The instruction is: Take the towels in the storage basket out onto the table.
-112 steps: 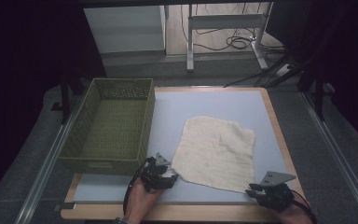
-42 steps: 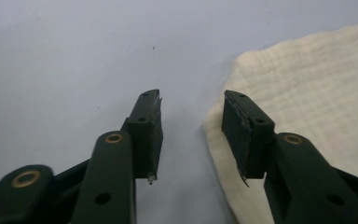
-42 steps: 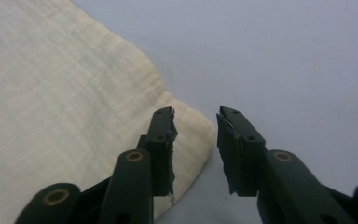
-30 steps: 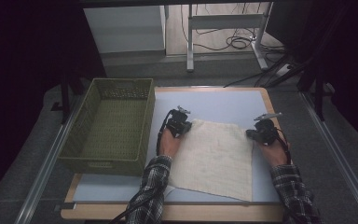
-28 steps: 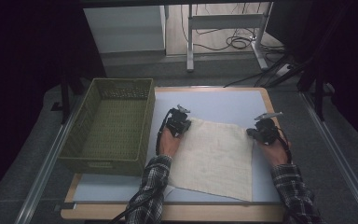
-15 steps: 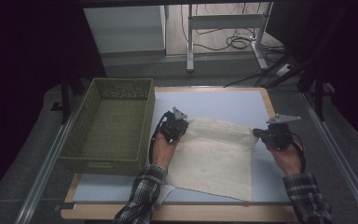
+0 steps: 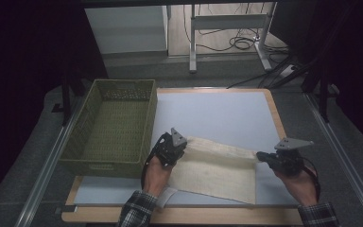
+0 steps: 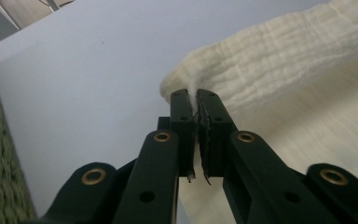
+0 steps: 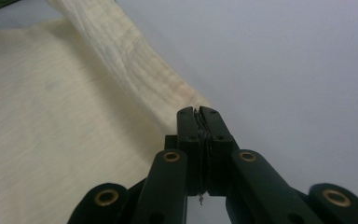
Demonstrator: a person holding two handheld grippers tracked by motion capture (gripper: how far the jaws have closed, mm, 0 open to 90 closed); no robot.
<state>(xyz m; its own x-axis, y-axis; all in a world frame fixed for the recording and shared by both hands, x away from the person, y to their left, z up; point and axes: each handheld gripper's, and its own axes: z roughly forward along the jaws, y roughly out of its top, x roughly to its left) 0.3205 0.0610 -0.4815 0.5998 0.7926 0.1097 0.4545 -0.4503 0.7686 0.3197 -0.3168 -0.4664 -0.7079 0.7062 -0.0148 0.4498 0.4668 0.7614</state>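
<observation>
Left gripper (image 7: 170, 150) and right gripper (image 7: 273, 161) each pinch 1 far corner of the cream cloth (image 7: 217, 172), jaws shut tight on the fabric; the lifted edge runs across the bench (image 7: 217, 111) between them, with the near half lying flat toward the person; a green basket (image 7: 111, 127) stands just left; dim room beyond

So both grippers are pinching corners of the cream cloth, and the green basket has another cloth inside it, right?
Not quite. Both the left gripper and the right gripper do pinch corners of the cream cloth, but the green basket has nothing inside it. The high view shows its woven bottom bare.
</observation>
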